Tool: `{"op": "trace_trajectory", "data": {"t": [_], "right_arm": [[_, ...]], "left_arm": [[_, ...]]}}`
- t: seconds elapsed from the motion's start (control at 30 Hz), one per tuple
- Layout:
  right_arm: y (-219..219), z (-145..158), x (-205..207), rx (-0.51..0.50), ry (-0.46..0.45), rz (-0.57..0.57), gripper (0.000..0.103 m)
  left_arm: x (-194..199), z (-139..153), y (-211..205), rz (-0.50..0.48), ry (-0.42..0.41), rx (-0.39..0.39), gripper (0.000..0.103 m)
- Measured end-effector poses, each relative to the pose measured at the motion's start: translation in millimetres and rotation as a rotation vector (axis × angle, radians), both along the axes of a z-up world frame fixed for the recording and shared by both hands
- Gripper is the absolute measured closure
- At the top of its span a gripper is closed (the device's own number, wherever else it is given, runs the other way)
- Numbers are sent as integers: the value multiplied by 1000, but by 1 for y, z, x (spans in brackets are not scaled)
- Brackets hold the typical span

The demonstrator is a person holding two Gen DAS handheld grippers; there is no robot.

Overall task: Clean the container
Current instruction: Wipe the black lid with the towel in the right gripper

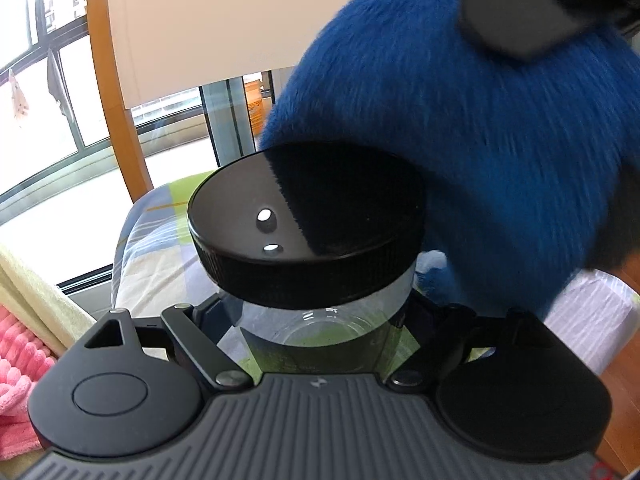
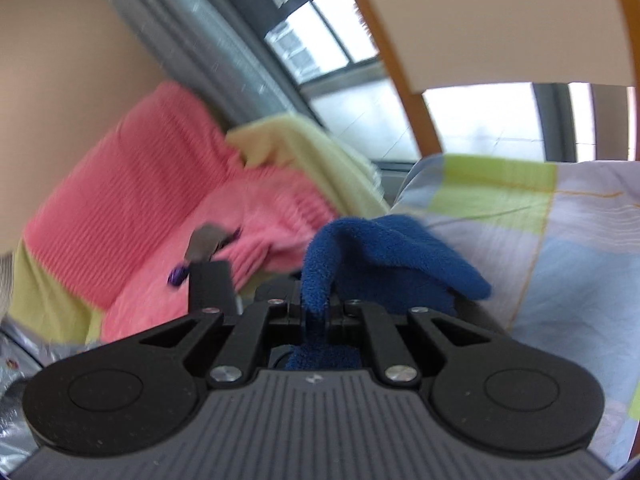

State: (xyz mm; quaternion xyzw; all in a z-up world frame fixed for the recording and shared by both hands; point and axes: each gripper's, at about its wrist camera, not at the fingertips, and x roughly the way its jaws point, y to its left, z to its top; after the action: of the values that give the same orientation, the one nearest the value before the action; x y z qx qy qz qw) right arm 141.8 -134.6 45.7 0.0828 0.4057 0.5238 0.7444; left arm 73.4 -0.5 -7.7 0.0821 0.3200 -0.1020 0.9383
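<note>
Left tool [image 1: 320, 320] clamps one clear container [image 1: 320, 332], black-lidded; right tool [image 2: 316, 308] pinches one blue cloth [image 2: 384, 256].

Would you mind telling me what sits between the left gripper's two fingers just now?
In the left wrist view, a clear jar with a black lid sits between the left gripper fingers; a blue cloth touches the lid.

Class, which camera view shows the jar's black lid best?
The left wrist view: the black lid fills the centre, atop the clear jar, with the blue cloth against it. The right wrist view shows no lid.
</note>
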Motion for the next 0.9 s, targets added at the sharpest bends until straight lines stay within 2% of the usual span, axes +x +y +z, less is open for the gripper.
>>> {"op": "trace_trajectory", "data": {"t": [0.17,0.37,0.73,0.9], "right_arm": [[25,-19,16,-39,61,57,97],[38,-28,36,-5,116,60,99],[51,-44,69,80,100,-47,101],[35,-38,63,58,10,-202,99]], "left_arm": [[0,-1,-1,-9,-6,6,17],[2,0,0,-9,1,5,17],[5,1,4,0,5,-9,17],[4,1,1,-4,-3,11,17]]}}
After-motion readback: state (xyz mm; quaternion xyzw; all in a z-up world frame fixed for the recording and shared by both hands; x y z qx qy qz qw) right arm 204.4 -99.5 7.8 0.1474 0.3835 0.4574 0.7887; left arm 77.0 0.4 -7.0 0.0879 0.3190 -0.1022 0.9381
